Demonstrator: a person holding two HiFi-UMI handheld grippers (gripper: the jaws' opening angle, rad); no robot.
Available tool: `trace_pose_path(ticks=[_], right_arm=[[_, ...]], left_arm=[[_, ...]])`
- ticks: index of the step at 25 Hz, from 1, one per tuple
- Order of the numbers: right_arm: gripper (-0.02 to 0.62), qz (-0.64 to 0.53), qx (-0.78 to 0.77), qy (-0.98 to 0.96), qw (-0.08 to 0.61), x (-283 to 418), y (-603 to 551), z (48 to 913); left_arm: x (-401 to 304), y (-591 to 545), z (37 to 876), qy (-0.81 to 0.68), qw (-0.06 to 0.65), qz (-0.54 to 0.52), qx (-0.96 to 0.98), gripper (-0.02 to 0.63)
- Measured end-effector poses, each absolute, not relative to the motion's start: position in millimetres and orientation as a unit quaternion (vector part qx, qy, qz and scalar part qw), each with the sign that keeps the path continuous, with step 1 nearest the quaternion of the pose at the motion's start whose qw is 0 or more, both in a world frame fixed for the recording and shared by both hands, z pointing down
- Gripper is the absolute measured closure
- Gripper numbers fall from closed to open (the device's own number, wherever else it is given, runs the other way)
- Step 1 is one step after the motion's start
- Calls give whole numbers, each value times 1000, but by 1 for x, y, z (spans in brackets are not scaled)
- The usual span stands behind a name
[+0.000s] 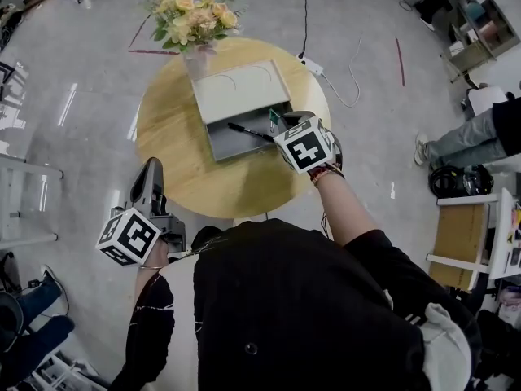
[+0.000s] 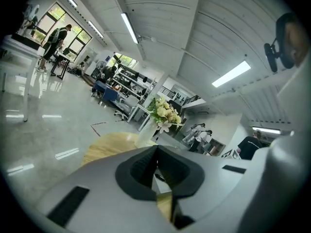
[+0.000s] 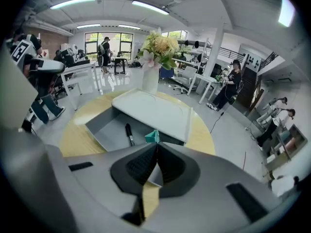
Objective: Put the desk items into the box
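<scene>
A grey box [image 1: 236,145] lies open on the round wooden table [image 1: 175,137], with its pale lid [image 1: 240,90] across the far half. A black pen [image 1: 248,132] lies inside it, also in the right gripper view as the pen [image 3: 129,134] on the box floor [image 3: 109,130]. My right gripper [image 1: 283,120] hovers over the box's right end, shut on a small green clip [image 3: 152,136], which shows as a green speck [image 1: 272,119] from above. My left gripper [image 1: 153,168] is shut and holds nothing, off the table's near-left edge; its jaws [image 2: 156,152] point toward the table.
A vase of yellow flowers [image 1: 191,19] stands at the table's far edge behind the lid. A power strip and cable [image 1: 313,65] lie on the floor beyond. A person's legs [image 1: 464,137] and a wooden shelf unit [image 1: 468,235] are at the right.
</scene>
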State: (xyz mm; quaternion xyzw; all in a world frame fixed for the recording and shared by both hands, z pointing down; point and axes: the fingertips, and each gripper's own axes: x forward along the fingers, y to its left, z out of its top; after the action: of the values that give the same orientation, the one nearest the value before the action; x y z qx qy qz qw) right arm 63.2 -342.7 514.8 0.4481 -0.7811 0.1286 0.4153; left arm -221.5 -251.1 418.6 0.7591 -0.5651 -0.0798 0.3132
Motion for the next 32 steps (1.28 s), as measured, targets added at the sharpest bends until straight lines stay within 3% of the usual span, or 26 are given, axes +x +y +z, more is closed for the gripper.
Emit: trace_pose_path(ticks=[32], right_arm=[[583,64,319,-754,571,47,-369,572]], left_arm=[[-266,-258,425,-619,317,-98,712,595]])
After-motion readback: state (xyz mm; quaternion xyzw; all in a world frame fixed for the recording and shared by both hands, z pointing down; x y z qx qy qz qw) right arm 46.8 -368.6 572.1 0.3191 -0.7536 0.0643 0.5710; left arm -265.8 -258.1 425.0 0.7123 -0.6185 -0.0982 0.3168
